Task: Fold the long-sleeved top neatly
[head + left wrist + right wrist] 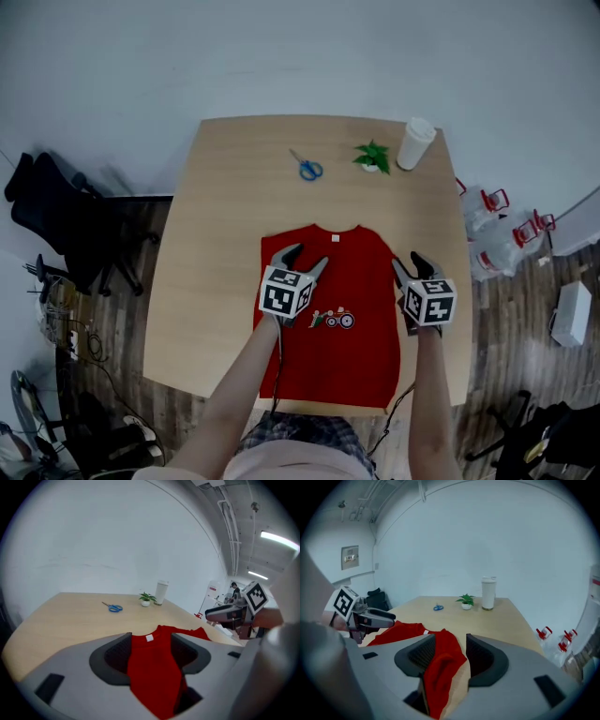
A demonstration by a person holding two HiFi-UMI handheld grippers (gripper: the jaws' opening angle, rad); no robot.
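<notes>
A red long-sleeved top (361, 281) lies flat on the wooden table (216, 244), collar toward the far side, a small print on its chest and both sleeves out of sight. My left gripper (307, 256) hovers over the top's left shoulder area with its jaws apart. In the left gripper view the red cloth (154, 667) shows between the spread jaws, and neither pad presses on it. My right gripper (409, 260) is at the top's right edge. In the right gripper view a red fold (443, 663) lies between its jaws, with bare table showing beside the right pad.
Blue-handled scissors (307, 167), a small potted plant (372, 156) and a white cup (414, 142) stand at the table's far side. A black chair (56, 216) is left of the table; red-capped bottles (497, 234) sit on the floor to the right.
</notes>
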